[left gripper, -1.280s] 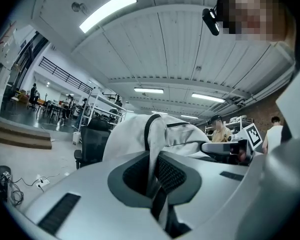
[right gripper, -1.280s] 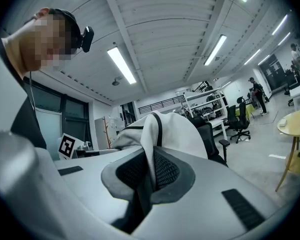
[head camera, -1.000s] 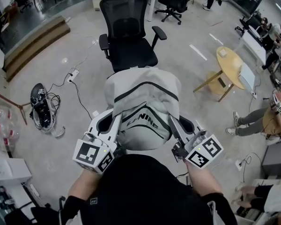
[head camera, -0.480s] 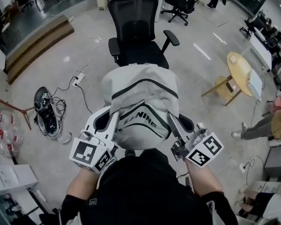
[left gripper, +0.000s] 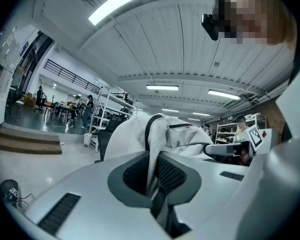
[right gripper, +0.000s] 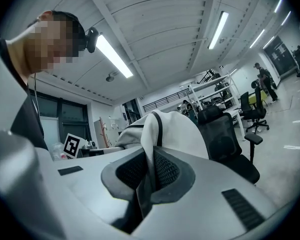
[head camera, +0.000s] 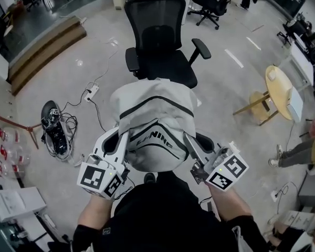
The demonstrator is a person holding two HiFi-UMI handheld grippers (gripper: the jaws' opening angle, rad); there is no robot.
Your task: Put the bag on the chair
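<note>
**Q:** Where does the bag (head camera: 155, 125) lie, and what holds it?

**A:** The pale grey bag, trimmed with dark piping, hangs off the floor in front of the person, between the two grippers; the left gripper (head camera: 124, 136) takes its left side and the right gripper (head camera: 187, 137) its right side; the marker cubes sit at the near ends, close to the person's dark sleeves.

**Q:** How do the jaws stand?

**A:** In the left gripper view the jaws are closed tight on a fold of the bag's fabric (left gripper: 151, 169), the cloth pinched between the ribbed pads; in the right gripper view the jaws likewise clamp a fold of the same fabric (right gripper: 149, 171), with the bulk of the bag rising beyond them.

**Q:** And the chair (head camera: 160, 46)?

**A:** A black mesh-backed office chair with armrests stands just beyond the bag, its seat facing the person; in the head view the bag's far edge overlaps the front of the seat; whether the two touch cannot be told.

**Q:** Surroundings?

**A:** A round wooden table (head camera: 281, 88) stands well apart at right; a power strip (head camera: 92, 92) and a cable-wrapped black device (head camera: 55, 130) lie on the floor at left.
</note>
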